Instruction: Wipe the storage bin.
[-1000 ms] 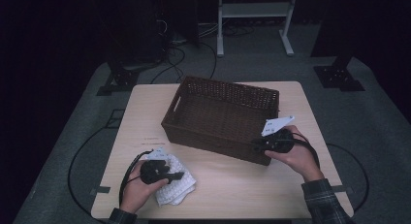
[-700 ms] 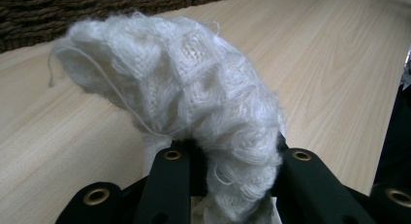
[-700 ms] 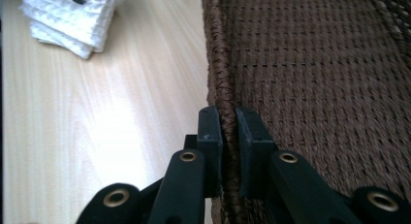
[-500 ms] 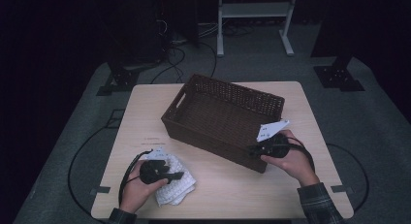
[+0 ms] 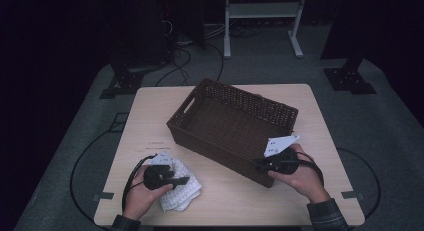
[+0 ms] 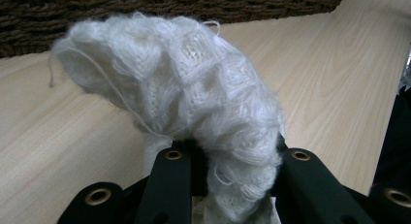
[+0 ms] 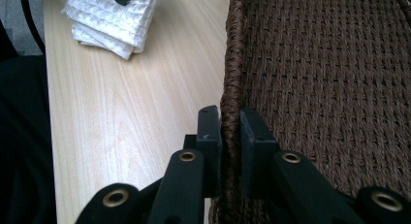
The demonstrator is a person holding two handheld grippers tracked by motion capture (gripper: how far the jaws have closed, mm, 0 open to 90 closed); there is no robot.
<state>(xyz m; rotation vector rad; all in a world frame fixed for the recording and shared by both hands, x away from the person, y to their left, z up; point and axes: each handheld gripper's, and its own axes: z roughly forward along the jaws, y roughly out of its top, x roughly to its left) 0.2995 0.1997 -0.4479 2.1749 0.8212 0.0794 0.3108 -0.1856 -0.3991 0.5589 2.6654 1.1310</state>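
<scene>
Both claws black, handheld. Left claw (image 5: pixel 186 180): round black body, black cable looping off the back. Right claw (image 5: pixel 257 164): same build, black cable loop, plus a pale grey three-cornered plate on top with a few small dots or holes. In the gripper views each has two flat black jaw arms with a brass-coloured rivet or eyelet near the base, two more eyelets further out on the body. Right claw pads are square black blocks. Right sleeve (image 5: pixel 327 218): dark plaid cuff. Left sleeve (image 5: pixel 125 224): dark cuff, pattern unclear.
</scene>
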